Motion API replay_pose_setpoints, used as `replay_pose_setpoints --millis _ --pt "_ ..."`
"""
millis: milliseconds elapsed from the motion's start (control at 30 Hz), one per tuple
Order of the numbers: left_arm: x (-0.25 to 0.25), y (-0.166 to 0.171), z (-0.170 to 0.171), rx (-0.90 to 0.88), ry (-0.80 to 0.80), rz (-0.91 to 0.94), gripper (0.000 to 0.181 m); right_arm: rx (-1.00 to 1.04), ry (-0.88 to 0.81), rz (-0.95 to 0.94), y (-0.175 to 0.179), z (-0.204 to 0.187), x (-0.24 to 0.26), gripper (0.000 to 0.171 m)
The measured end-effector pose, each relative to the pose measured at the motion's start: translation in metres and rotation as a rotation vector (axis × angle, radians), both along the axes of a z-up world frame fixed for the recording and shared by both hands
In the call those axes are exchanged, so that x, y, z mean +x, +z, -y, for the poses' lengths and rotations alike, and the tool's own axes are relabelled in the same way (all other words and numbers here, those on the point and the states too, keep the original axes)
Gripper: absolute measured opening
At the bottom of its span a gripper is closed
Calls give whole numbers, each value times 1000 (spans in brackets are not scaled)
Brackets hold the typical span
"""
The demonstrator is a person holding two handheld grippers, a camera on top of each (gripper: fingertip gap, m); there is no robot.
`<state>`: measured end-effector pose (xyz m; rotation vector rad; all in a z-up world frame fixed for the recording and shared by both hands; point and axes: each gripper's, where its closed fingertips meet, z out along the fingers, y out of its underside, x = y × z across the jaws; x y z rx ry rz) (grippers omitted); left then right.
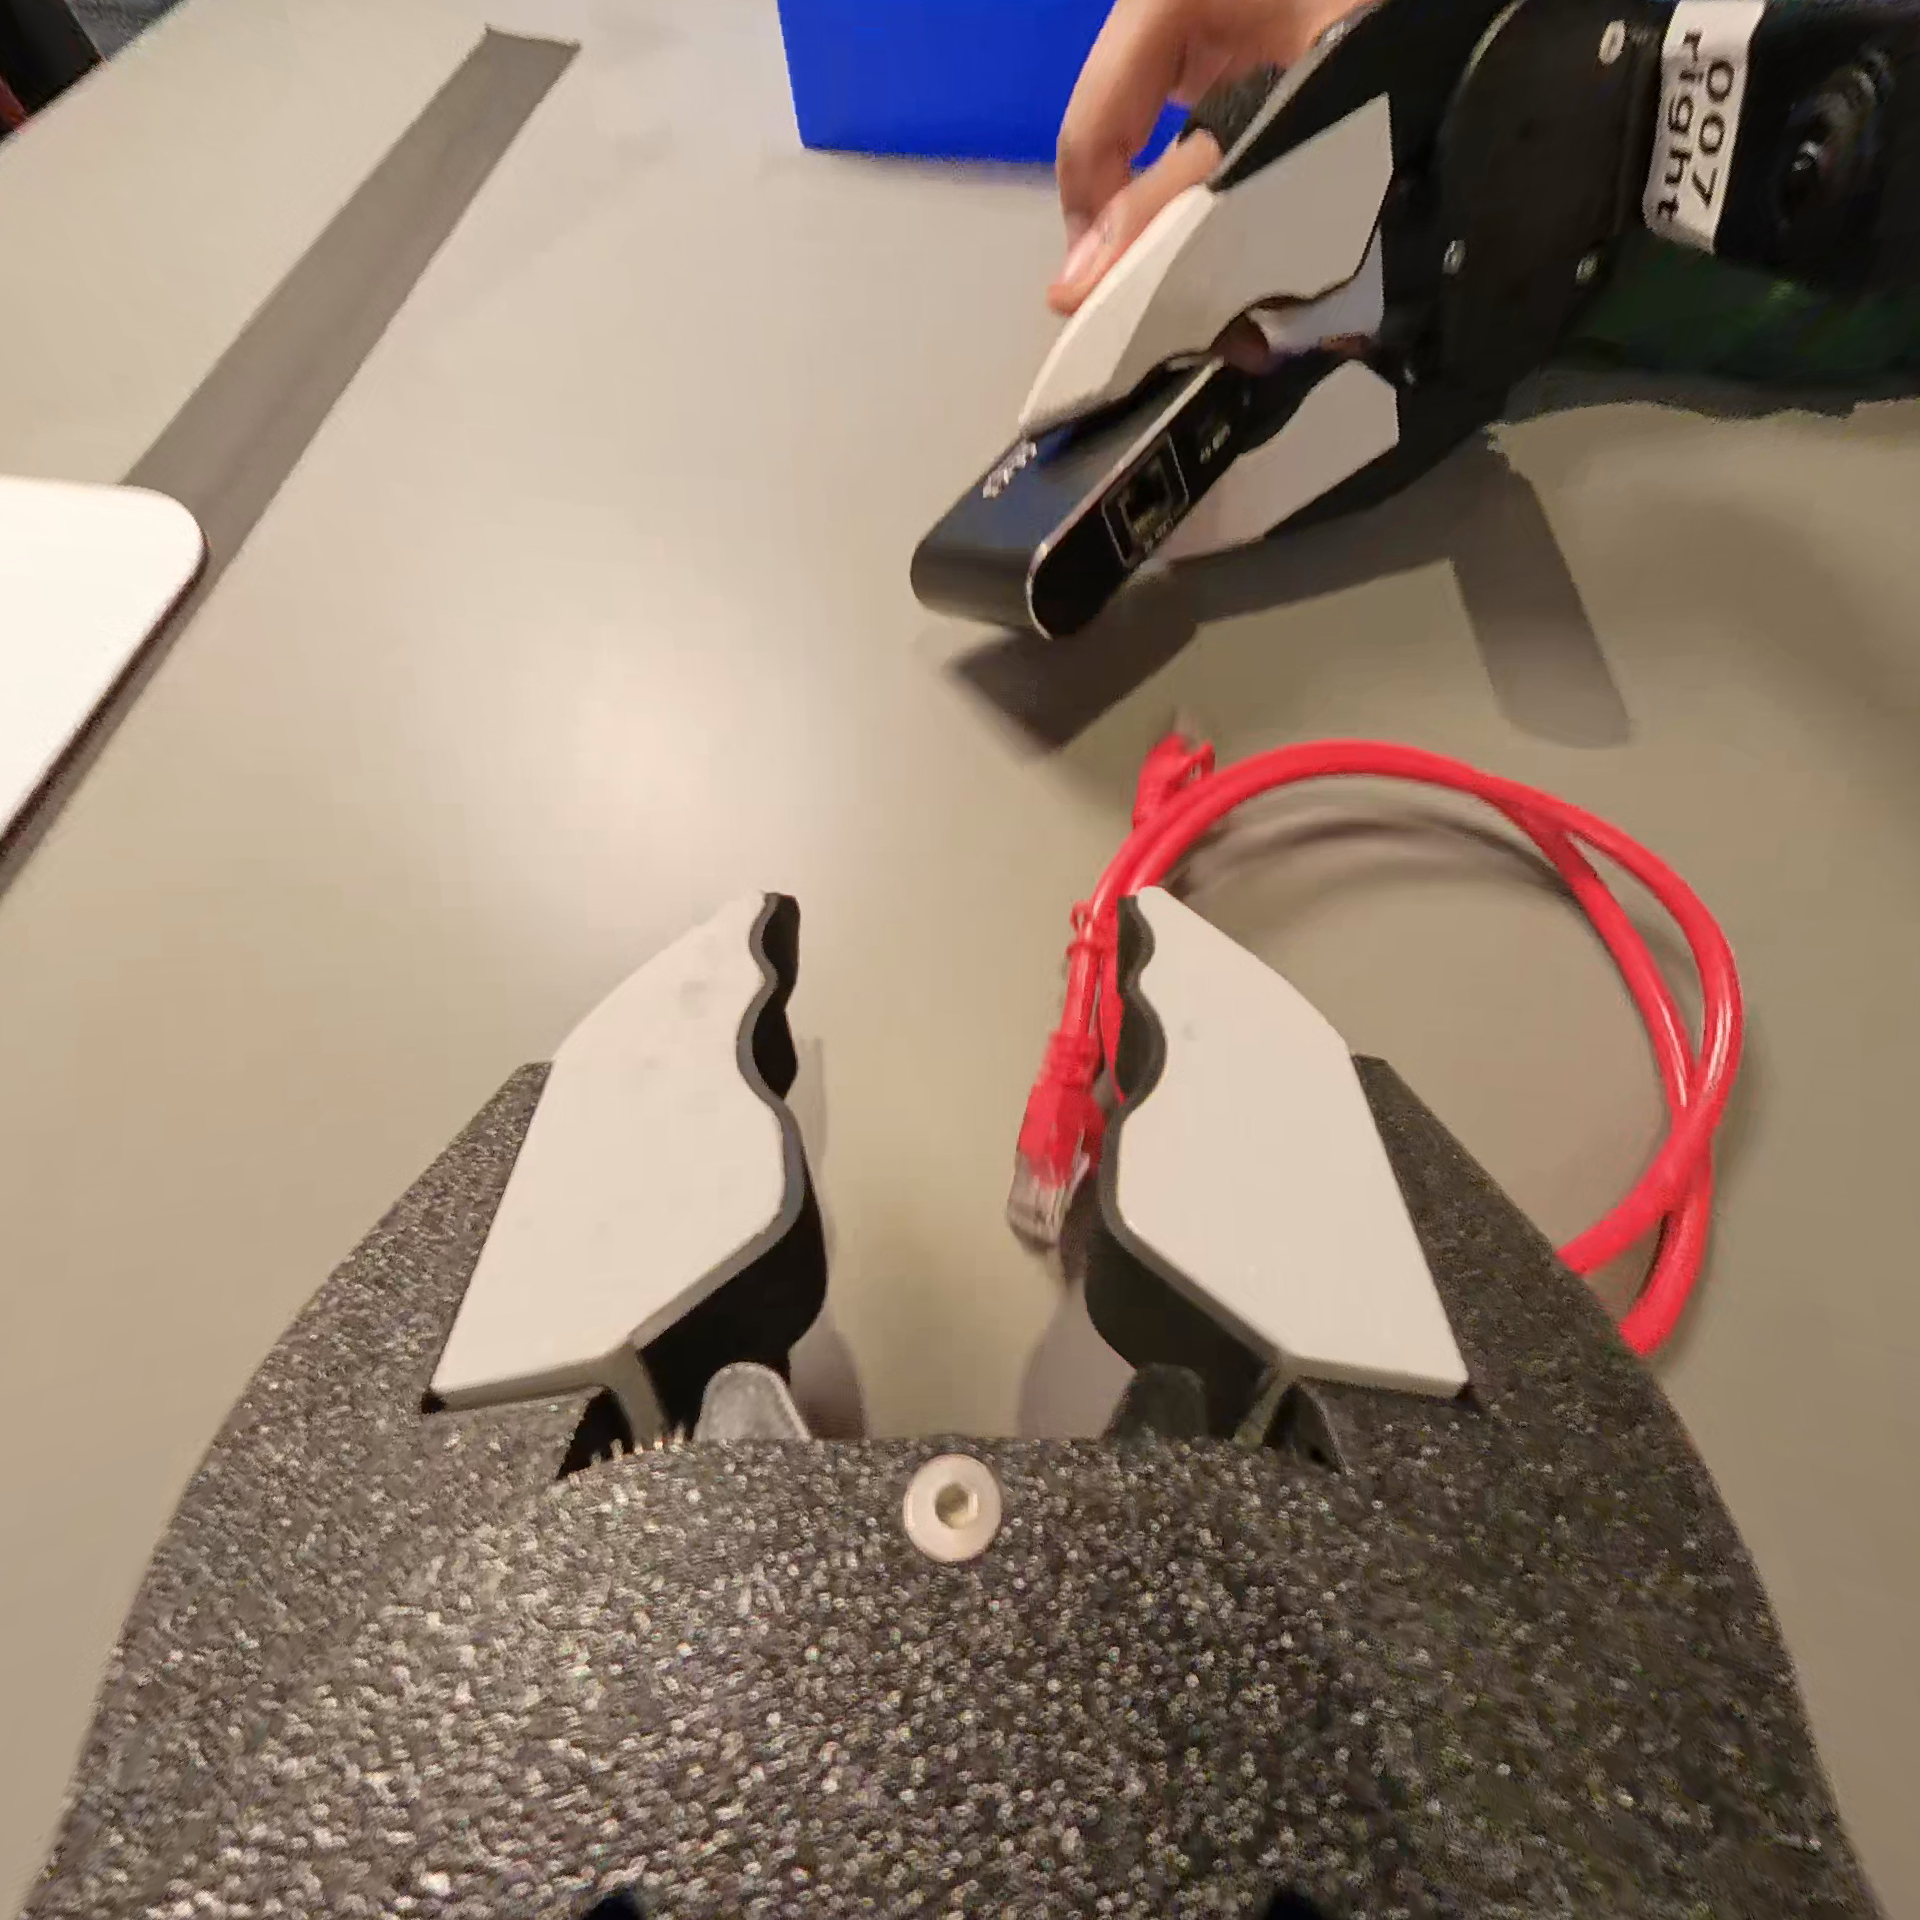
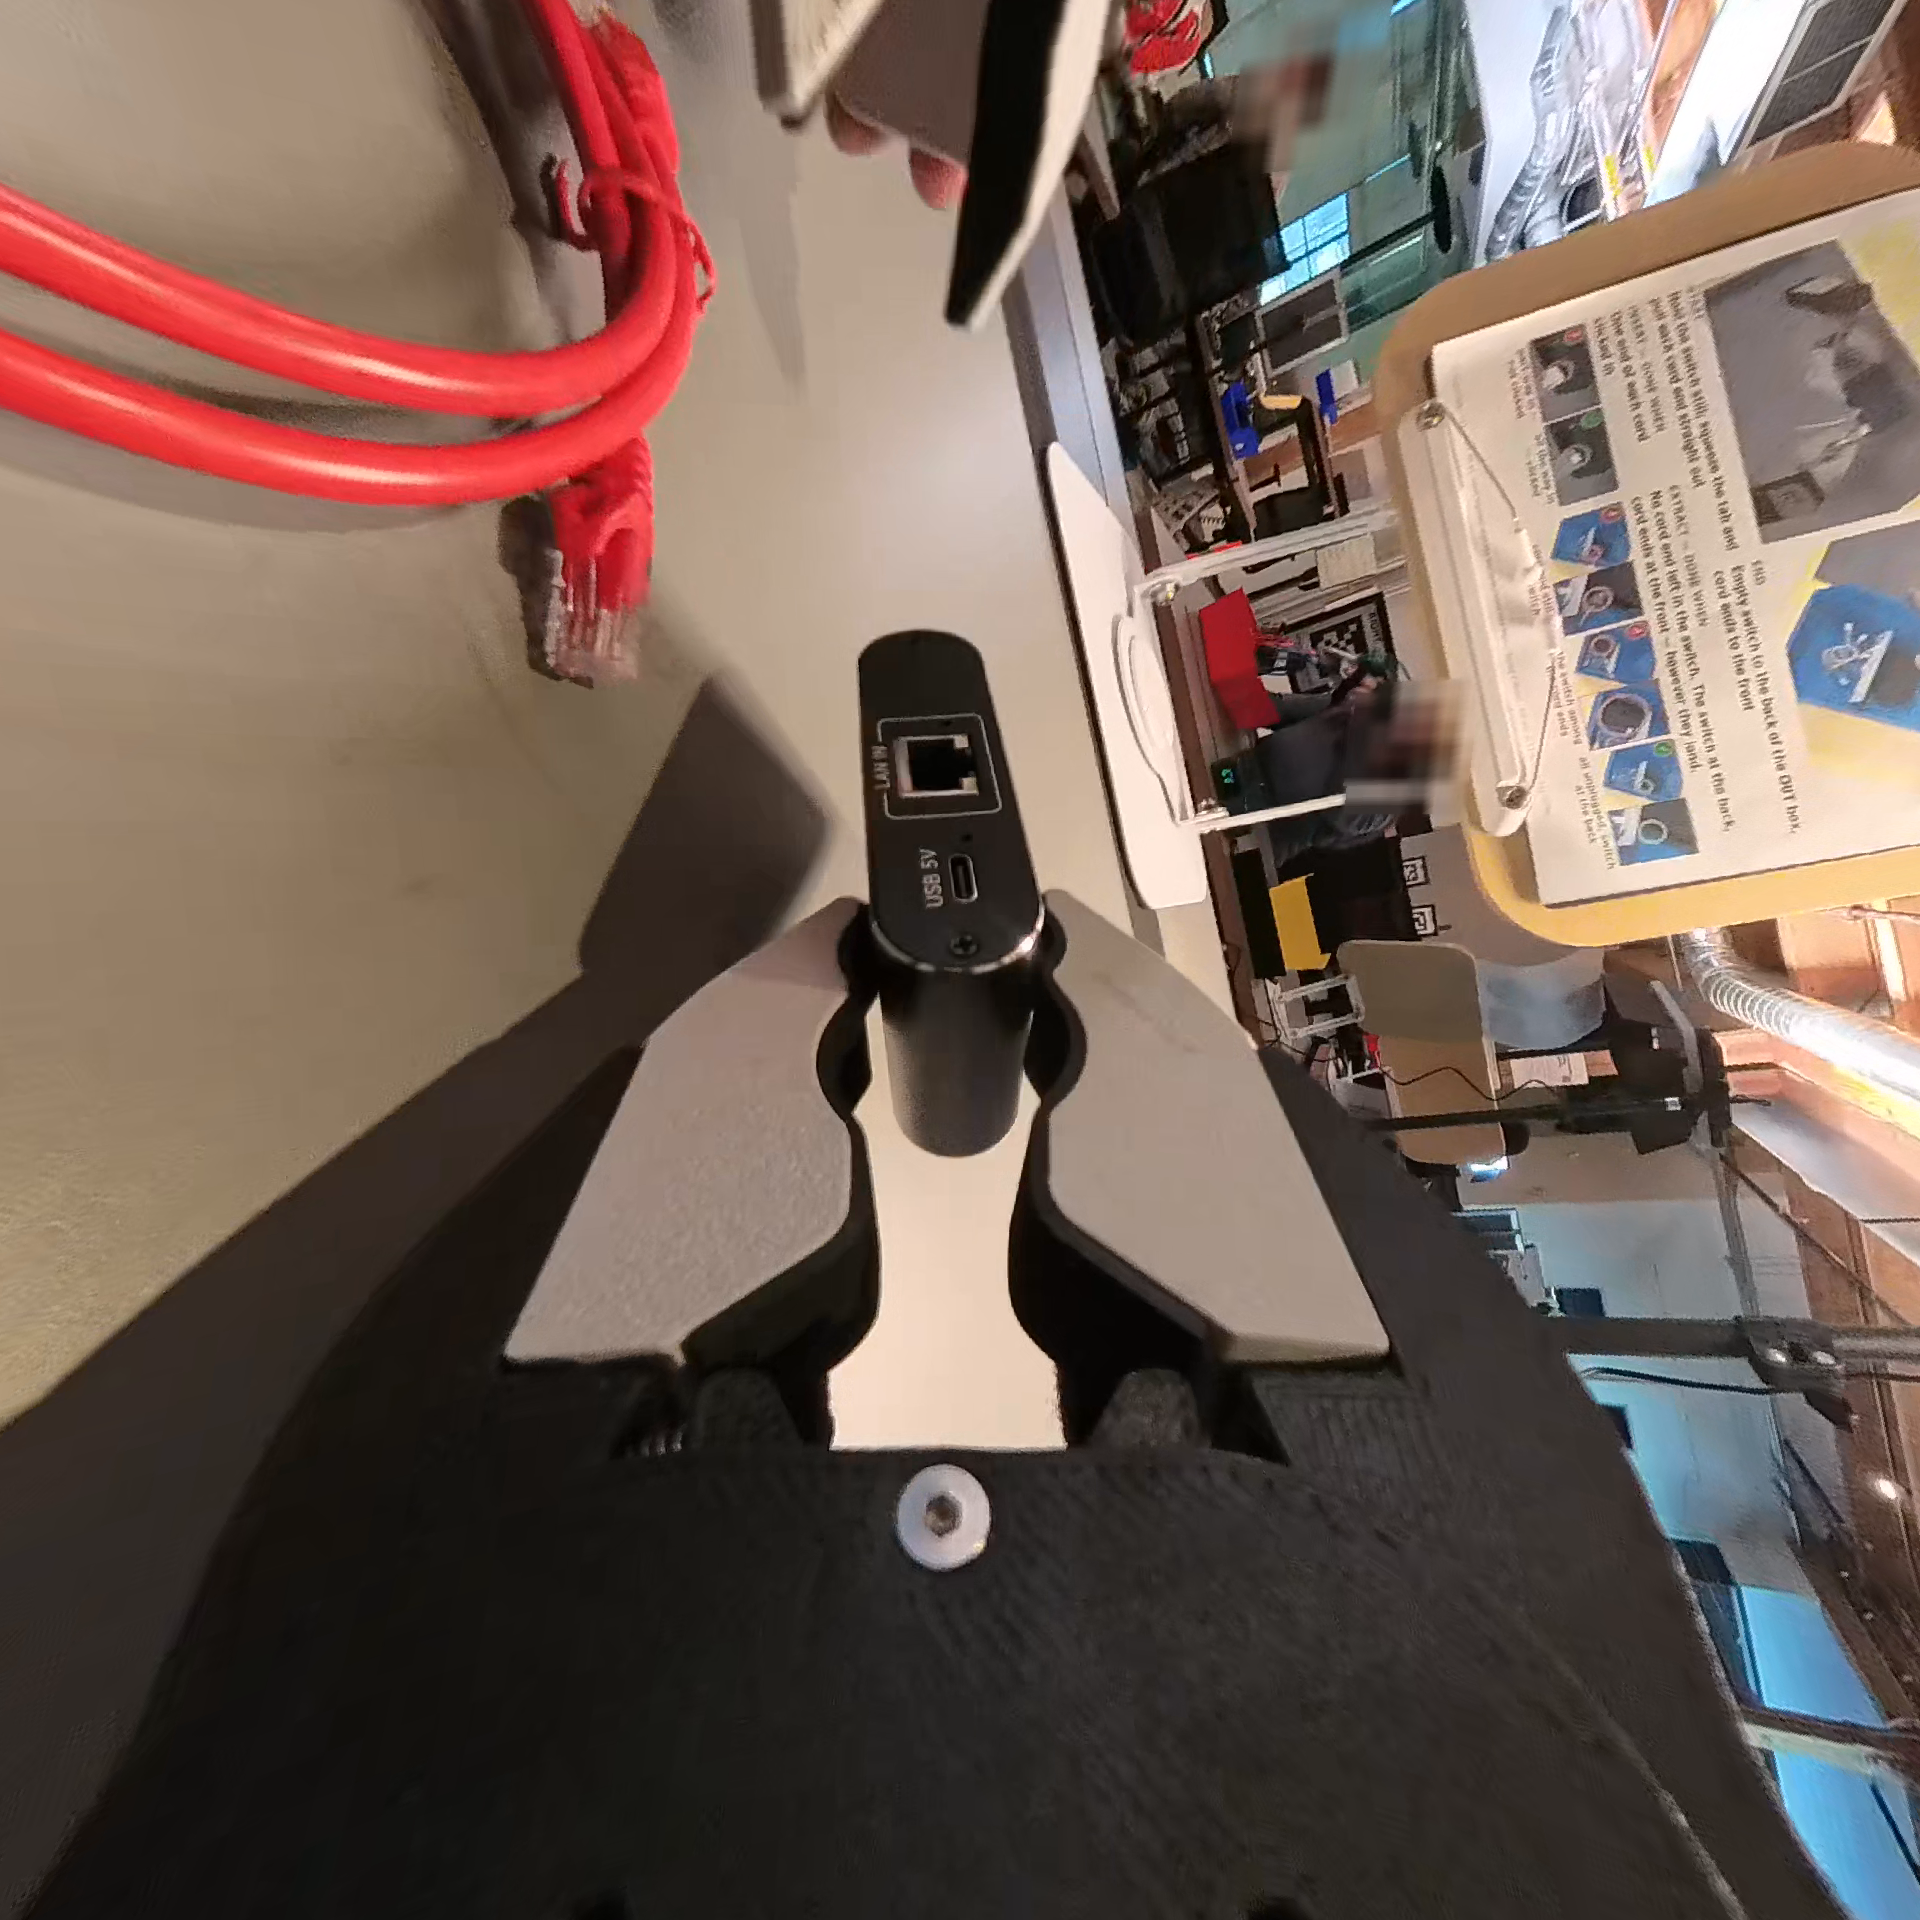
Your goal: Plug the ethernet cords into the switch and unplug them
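Observation:
A black switch (image 1: 997, 540) with an empty network port on its end face is gripped at its back end by my right gripper (image 1: 1132, 483) and held tilted a little above the grey table (image 1: 582, 644). In the right wrist view my right gripper (image 2: 951, 925) is shut on the switch (image 2: 935, 800), port facing away. A coiled red ethernet cord (image 1: 1558, 831) lies on the table; one connector (image 1: 1049, 1143) sits between the fingers of my open left gripper (image 1: 956, 914), close to the right finger. The cord (image 2: 416, 416) and a connector (image 2: 592, 592) show upper left.
A hand (image 1: 1122, 156) steadies the right gripper. A blue box (image 1: 914, 73) stands at the table's far edge. A white flat object (image 1: 73, 623) lies left, beside a dark tape strip (image 1: 343, 291). A clipboard with an instruction sheet (image 2: 1662, 520) stands beyond the table. Tip to tip, the grippers are about 12 cm apart.

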<state>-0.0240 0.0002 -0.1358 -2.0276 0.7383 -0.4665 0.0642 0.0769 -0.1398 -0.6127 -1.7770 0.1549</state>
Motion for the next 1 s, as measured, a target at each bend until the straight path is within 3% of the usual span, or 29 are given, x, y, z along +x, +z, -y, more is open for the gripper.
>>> replay_pose_setpoints --millis 400,633,833,1000 --pt "-24 -13 26 -109 -42 35 59 -66 -11 22 -7 -4 -1 26" --pt "3 0 10 -54 -45 41 57 -60 -5 19 -6 -2 -2 26" --pt "33 -20 13 -89 -136 -186 61 -47 0 18 -6 -1 -2 26" --pt "34 -37 13 -168 -115 -211 58 -49 9 14 -5 1 -3 26"
